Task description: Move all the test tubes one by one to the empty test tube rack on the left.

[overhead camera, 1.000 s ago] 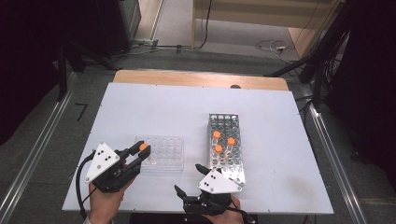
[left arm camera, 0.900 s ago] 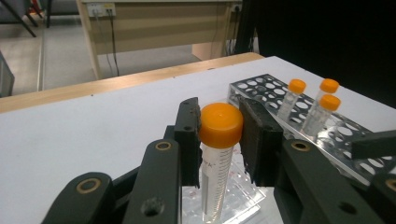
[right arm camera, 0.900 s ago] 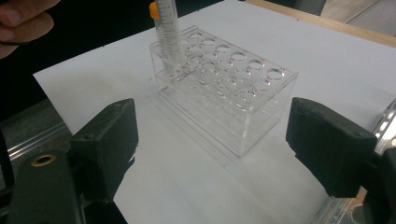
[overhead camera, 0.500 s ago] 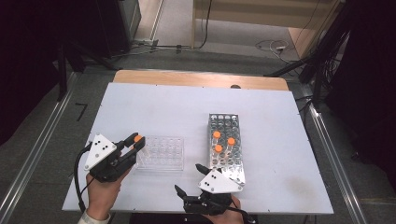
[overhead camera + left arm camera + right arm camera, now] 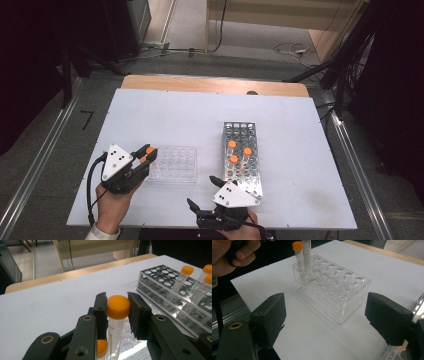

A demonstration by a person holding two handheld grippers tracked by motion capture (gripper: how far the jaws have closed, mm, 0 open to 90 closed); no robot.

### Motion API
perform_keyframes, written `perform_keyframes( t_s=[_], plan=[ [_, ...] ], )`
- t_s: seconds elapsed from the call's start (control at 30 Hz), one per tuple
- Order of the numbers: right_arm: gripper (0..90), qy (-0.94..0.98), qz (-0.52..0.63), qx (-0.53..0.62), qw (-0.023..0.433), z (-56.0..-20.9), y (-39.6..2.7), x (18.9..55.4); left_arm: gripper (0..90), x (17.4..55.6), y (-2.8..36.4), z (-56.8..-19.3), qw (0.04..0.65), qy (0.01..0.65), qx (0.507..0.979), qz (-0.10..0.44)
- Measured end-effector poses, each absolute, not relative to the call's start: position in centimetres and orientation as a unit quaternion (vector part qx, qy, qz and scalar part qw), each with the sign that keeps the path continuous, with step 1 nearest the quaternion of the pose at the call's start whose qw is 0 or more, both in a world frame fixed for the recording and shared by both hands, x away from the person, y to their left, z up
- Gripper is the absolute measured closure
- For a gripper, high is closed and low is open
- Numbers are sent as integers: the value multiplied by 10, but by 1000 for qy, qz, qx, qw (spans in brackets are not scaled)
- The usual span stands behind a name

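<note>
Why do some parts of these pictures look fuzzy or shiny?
In the left gripper view the orange-capped tube looks sharp while the metal rack gleams with reflections; in the right gripper view the near black tool is soft and blurry; in the high view the room's edges are dark.

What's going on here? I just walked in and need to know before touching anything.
A person is moving capped tubes between racks. The left gripper is shut on an orange-capped tube, lowering it into the clear plastic rack, where another tube already stands. Three more tubes wait in the metal rack. The right gripper hovers open nearby.
</note>
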State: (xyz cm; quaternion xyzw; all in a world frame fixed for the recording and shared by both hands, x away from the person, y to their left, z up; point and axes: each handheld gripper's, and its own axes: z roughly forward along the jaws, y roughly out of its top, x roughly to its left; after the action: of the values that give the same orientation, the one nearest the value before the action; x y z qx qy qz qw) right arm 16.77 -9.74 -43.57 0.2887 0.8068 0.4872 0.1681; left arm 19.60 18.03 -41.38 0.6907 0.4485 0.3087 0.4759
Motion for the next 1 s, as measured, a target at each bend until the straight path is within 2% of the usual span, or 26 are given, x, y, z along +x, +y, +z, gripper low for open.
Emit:
perform_keyframes(
  t_s=[0.63,0.8,1.0],
  plan=[
    [165,806,488,289,171,-436,-99,168,684,195,180,-429,465,453,699,300],
    [165,806,488,289,170,-436,-99,167,657,195,181,-428,470,453,697,297],
    [166,805,489,289,171,-435,-99,167,584,193,182,-425,483,452,693,288]
  ],
)
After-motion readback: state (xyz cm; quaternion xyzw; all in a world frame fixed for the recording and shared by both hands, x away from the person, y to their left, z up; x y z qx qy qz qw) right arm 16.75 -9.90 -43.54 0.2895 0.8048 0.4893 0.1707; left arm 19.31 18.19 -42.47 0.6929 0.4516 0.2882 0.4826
